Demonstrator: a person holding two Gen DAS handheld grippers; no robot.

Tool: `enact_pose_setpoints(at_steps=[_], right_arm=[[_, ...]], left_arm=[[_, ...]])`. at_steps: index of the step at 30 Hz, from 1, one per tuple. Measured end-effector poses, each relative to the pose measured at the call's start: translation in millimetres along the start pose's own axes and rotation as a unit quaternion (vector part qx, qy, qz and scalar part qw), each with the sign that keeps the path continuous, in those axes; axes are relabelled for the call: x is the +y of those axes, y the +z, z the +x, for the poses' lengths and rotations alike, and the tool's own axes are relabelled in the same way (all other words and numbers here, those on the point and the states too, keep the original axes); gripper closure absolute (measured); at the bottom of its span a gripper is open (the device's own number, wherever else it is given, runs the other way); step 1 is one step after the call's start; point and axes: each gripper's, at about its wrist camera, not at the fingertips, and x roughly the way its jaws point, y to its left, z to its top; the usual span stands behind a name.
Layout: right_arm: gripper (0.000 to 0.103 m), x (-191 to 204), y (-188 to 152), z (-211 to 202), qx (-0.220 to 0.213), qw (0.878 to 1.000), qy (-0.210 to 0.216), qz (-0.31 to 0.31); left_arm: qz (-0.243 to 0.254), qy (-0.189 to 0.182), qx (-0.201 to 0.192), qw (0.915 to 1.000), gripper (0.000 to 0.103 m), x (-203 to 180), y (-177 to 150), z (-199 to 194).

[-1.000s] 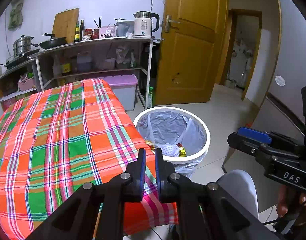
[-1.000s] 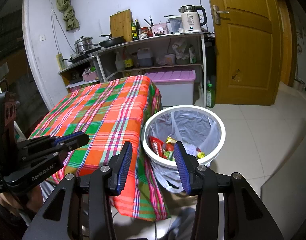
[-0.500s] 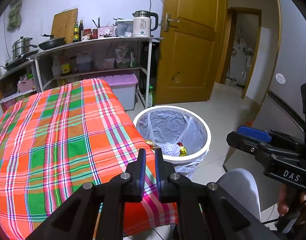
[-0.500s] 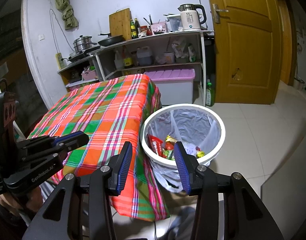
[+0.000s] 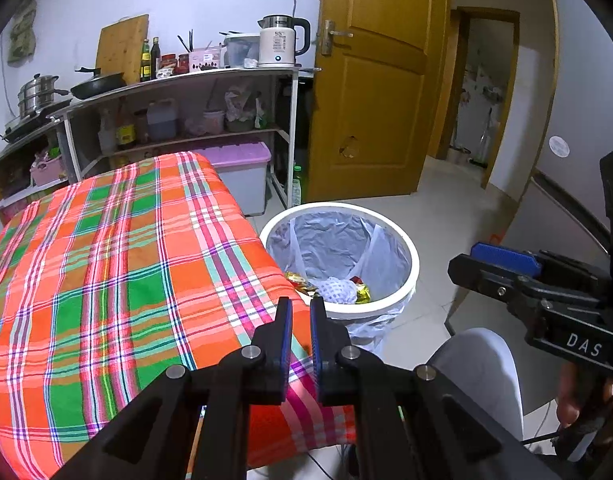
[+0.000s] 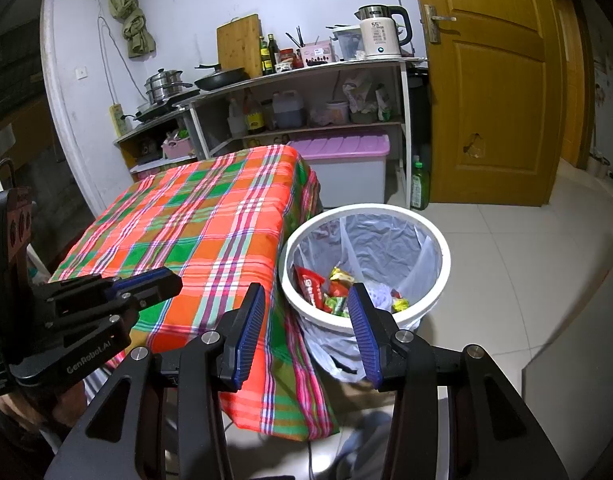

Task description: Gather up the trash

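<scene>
Left claw (image 5: 301, 307) nearly closed, empty; right claw (image 6: 306, 294) open, seemingly empty, above bin (image 6: 442, 256) of wrappers (image 6: 312, 286).

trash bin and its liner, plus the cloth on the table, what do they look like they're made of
Trash bin: probably rigid plastic, with a smooth white rim that has a slight sheen.
Liner: thin plastic film, translucent grey, crinkled, with slack hanging below the rim.
Tablecloth: woven fabric, likely cotton or a blend, matte; the orange, green and pink plaid drapes in soft folds over the table edge.
</scene>
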Motion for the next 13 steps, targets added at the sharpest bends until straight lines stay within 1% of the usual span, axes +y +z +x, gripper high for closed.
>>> enact_pose_setpoints(at_steps=[13], right_arm=[[0.059,-2.1,-0.8,0.7,0.001,1.0,0.0,0.0]], left_arm=[[-0.003,-0.01,-0.006,0.9999,0.095,-1.8,-0.8,-0.1]])
